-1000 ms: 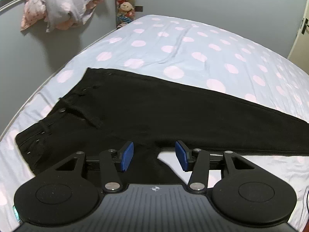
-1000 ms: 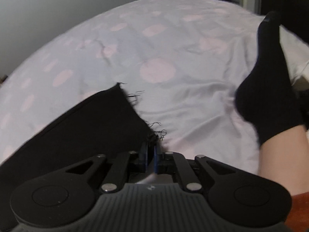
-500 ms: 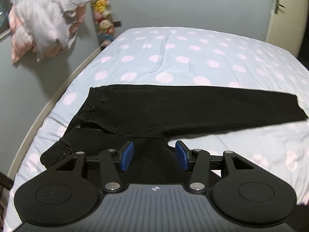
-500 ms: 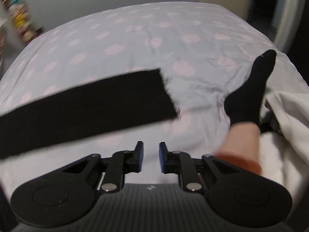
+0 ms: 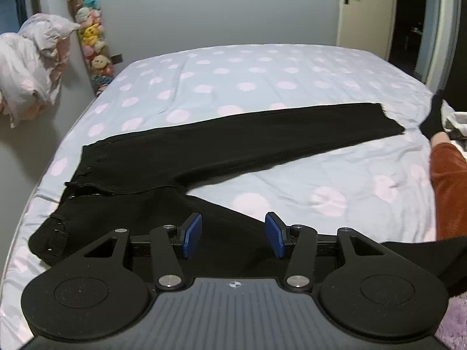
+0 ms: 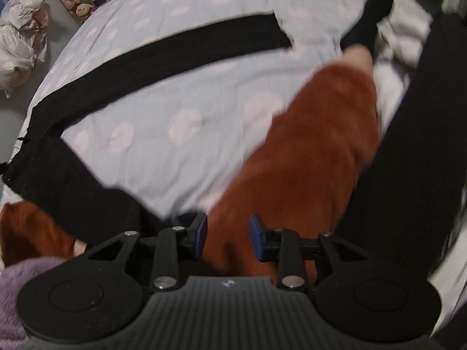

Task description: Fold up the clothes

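Spreading: long black denim trousers (image 5: 233, 145) lie flat on the pale blue bed sheet with pink dots (image 5: 262, 81), so each leg can be folded onto the other.
Waistband: sits at the left edge of the bed, belt loops showing; anchors the garment while the legs fan out.
Far leg: runs straight to the right, frayed hem (image 5: 391, 119) flat on the sheet, released and not held by anything.
Near leg: passes under the left gripper's view toward the lower right; not laid out yet, I judge.
Left gripper (image 5: 233, 234): blue pads apart, nothing between them, hovering over the crotch area.
Right gripper (image 6: 227, 234): jaws have just been opening, nothing pinched; it looks down over the person's rust-orange fleece trouser leg (image 6: 306, 145), away from the hem.
Person: sits on the bed at right, black sock (image 6: 370, 14) near the hem.
Next, as a judgement: take the near leg and lay it over the far one.
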`<state>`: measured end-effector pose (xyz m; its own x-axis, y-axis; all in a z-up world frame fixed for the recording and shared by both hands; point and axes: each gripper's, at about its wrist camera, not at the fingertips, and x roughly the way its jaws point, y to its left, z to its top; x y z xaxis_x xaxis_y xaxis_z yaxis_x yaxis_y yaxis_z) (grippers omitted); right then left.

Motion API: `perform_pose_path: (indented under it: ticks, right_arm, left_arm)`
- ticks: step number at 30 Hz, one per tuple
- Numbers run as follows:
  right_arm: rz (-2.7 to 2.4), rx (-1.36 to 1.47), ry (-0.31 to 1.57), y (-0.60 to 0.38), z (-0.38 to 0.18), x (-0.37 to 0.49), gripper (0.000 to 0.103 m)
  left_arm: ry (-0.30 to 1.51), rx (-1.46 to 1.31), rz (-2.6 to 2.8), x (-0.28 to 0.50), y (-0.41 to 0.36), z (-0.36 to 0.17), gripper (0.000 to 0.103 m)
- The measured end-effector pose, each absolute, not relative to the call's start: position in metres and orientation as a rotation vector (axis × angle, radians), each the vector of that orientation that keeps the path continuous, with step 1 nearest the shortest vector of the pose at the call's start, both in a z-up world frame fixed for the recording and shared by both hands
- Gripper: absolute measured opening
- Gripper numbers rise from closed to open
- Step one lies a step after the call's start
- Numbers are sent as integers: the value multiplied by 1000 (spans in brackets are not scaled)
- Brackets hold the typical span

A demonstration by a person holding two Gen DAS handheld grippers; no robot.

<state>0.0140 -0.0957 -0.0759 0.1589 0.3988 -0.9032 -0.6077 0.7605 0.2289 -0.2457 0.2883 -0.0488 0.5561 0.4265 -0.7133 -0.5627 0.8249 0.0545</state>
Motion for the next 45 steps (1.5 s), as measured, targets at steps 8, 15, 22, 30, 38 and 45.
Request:
perform_pose_path:
  ticks: [8, 15, 22, 30, 38, 45]
  right_arm:
    - [738, -115, 1272, -121, -106, -27, 25]
    - [760, -118, 1085, -113, -64, -27, 4]
    - [654, -156, 826, -115, 1, 17, 2]
    - [406, -253, 895, -116, -54, 91, 0]
    - [623, -276, 952, -120, -45, 53, 9]
    - [712, -246, 1079, -113, -63, 20, 43]
  left_arm:
    - [750, -206, 572, -257, 271, -51, 58]
    - [773, -222, 624, -268, 283, -54, 58]
    - [783, -216, 632, -275, 289, -56, 58]
    - [809, -171, 662, -285, 302, -52, 58]
    - [838, -107, 707, -291, 315, -42, 58]
    - [827, -73, 681, -291, 309, -39, 58]
